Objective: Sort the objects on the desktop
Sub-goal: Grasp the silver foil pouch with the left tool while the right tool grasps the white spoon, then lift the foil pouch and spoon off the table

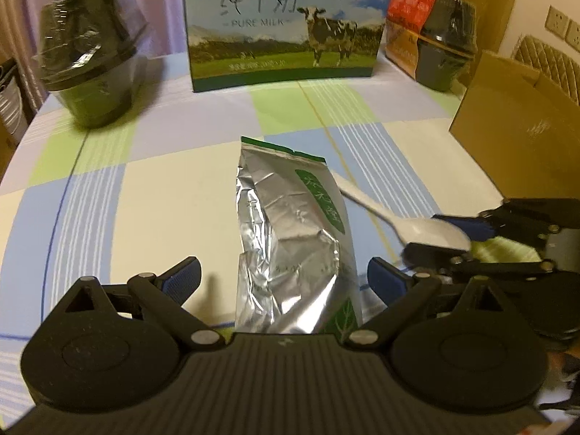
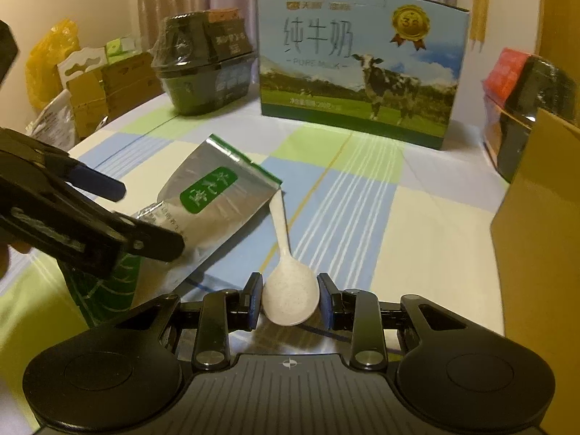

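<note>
standing over the checked tablecloth [image 1: 163,195], i see a wrapped dark bowl [image 1: 90,65] far left, then the left gripper [image 1: 284,275] with its fingers spread wide on either side of a crumpled silver foil pouch [image 1: 290,239] lying flat mid-table. behind it stands the pure milk carton [image 1: 286,25]. further right, the right gripper [image 2: 290,302] sits low with its blue pads just beside the bowl of a white spoon [image 2: 290,293], barely parted around it, though i cannot tell if they touch; a brown cardboard box [image 1: 518,134] stands at the right edge.
</note>
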`<action>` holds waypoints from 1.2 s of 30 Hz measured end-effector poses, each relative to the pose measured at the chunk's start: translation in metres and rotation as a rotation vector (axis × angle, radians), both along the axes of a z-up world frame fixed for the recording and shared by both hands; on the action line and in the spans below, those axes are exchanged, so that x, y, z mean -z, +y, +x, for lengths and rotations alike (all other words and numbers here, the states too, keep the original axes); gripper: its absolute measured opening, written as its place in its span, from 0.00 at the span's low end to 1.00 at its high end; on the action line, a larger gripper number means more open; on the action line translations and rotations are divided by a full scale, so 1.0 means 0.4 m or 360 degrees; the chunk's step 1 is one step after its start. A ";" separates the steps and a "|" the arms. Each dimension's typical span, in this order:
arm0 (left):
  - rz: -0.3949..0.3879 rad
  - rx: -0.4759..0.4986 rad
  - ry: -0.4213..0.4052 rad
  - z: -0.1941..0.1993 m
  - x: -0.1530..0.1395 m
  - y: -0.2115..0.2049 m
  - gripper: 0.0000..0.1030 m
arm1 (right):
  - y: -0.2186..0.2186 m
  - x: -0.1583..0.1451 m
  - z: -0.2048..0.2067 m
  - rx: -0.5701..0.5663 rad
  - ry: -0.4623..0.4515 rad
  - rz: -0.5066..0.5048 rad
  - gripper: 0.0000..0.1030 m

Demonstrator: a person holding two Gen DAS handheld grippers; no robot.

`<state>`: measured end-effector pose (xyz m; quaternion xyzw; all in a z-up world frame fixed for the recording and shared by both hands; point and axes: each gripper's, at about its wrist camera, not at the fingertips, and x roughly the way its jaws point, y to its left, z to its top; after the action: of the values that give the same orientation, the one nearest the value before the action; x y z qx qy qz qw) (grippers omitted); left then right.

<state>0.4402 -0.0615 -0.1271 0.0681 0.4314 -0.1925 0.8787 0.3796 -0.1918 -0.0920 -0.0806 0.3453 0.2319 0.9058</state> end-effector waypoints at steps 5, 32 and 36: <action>0.0055 0.0093 0.0045 0.030 0.023 -0.030 0.92 | -0.026 -0.010 0.001 0.0068 0.0033 0.0040 0.28; 0.0157 0.0212 0.0278 -0.383 -0.022 -0.098 0.46 | -0.090 -0.051 -0.322 0.0217 0.0349 0.0128 0.28; 0.0176 0.0224 0.0298 -0.477 -0.039 -0.090 0.46 | -0.101 -0.046 -0.431 0.0229 0.0369 0.0100 0.28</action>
<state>0.2494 -0.0975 -0.1117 0.1282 0.5158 -0.2352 0.8138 0.2070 -0.2323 -0.0734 -0.0001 0.4450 0.1848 0.8762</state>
